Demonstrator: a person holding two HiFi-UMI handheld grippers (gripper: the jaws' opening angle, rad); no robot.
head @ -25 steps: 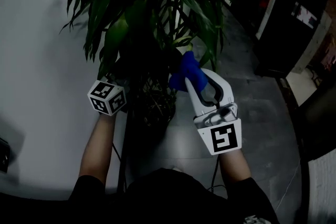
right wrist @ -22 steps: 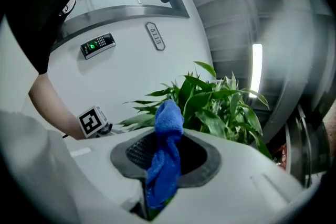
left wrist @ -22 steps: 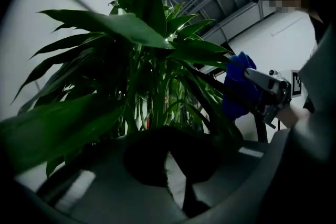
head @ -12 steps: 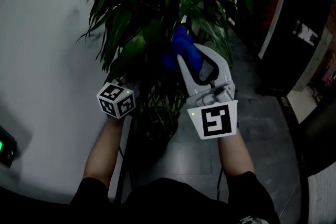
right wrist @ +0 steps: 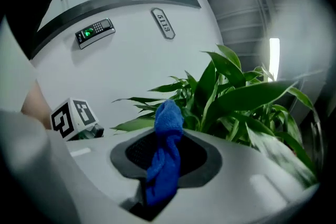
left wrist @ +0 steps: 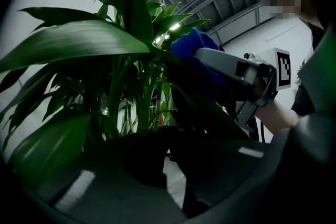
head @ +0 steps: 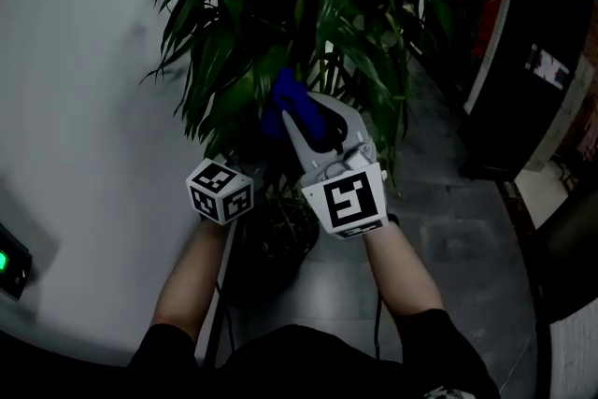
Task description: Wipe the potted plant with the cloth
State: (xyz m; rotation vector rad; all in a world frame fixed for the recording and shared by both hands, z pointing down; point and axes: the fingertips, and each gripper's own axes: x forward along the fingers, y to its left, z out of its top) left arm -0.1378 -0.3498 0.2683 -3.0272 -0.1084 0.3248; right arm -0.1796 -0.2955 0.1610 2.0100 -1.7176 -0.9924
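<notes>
The potted plant [head: 308, 5] fills the top middle of the head view with long green leaves. My right gripper [head: 297, 115] is shut on the blue cloth [head: 283, 96], and the cloth presses into the leaves at the plant's left-centre. The right gripper view shows the blue cloth [right wrist: 168, 118] bunched between the pads of that gripper [right wrist: 167, 139], its tip poking out toward the leaves [right wrist: 247, 97]. My left gripper's marker cube [head: 220, 192] sits low and left of the right one, its jaws hidden in the leaves. Its own view shows my left gripper [left wrist: 169, 136] with dark pads meeting; a pinched leaf cannot be made out.
A white wall [head: 75, 107] runs close along the left, with a green-lit keypad [right wrist: 94, 31] on it. The dark pot [head: 280, 238] stands on grey floor tiles [head: 448, 192]. Dark cabinets [head: 542, 33] line the right side.
My right gripper has carried the cloth up and to the left, deeper into the leaves. The left gripper's cube has shifted slightly right, closer to the right gripper.
</notes>
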